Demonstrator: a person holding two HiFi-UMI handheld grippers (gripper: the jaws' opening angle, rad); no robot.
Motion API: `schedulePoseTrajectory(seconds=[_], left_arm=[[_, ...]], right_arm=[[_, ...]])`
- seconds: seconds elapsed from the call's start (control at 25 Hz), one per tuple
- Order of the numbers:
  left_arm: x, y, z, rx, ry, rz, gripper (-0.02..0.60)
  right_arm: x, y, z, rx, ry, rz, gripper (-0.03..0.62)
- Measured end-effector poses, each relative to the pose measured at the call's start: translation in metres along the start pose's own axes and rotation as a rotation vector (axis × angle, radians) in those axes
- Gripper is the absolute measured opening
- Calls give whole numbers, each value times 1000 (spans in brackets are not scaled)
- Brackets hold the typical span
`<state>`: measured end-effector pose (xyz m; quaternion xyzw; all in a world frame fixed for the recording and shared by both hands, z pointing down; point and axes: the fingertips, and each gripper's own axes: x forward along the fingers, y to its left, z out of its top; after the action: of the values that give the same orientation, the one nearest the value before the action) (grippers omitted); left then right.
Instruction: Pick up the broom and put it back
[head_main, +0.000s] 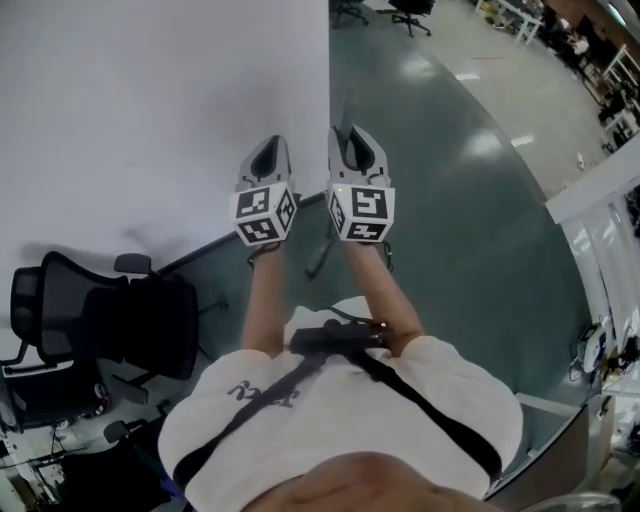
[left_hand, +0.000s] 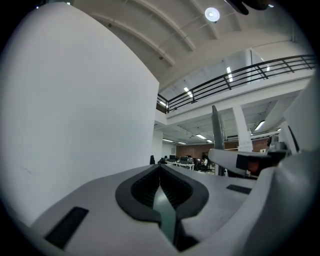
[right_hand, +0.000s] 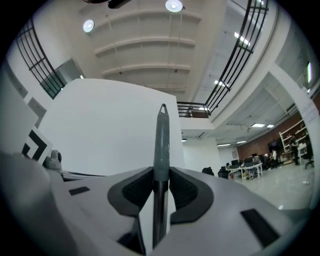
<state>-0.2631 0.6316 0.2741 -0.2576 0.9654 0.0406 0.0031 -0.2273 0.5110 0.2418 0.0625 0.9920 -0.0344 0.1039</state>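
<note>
The broom shows as a thin grey handle (head_main: 347, 112) that rises past my right gripper (head_main: 356, 142) and runs down to the floor behind it. In the right gripper view the handle (right_hand: 162, 135) stands upright between the dark pads, and the right gripper (right_hand: 161, 172) is shut on it. The brush end is hidden. My left gripper (head_main: 268, 152) hangs just left of the right one, close to the white wall. In the left gripper view the left gripper (left_hand: 160, 167) has its tips together with nothing between them. The handle (left_hand: 217, 131) and the right gripper (left_hand: 250, 162) show at its right.
A tall white wall (head_main: 150, 100) fills the left and ends at a corner straight ahead. A black office chair (head_main: 100, 320) stands at the lower left. Grey-green floor (head_main: 450, 180) spreads to the right, with a white partition (head_main: 595, 190) and distant desks beyond.
</note>
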Motion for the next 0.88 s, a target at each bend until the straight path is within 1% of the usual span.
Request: schedulePoseTrajectory(seconds=[0.08,0.2,0.44,0.56,0.64,0.68,0.88], left_arm=[[25,-38,-3,-1,7,-62,12],[49,-90,-13,-1,20,-167,12],[110,-245,-25,-10,28,-349,12],[130,-301,-38,-34,39,-446,13],[139,-336,-52,-47,55,-521,12],[143,-360,-58,-49,66,-562,13],[151,-518,-74,-38,102,-797,13]], right_arm=[[-6,-42,10,-12,-11,-61,104],[-20,-93,16,-28,-20,-156,104],[-77,-239,42,-80,-41,-325,104],[-109,-287,42,-117,-35,-425,104],[-133,-314,36,-138,-23,-503,104],[-148,-333,35,-138,-16,-545,104],[-257,-450,51,-130,-9,-806,104]])
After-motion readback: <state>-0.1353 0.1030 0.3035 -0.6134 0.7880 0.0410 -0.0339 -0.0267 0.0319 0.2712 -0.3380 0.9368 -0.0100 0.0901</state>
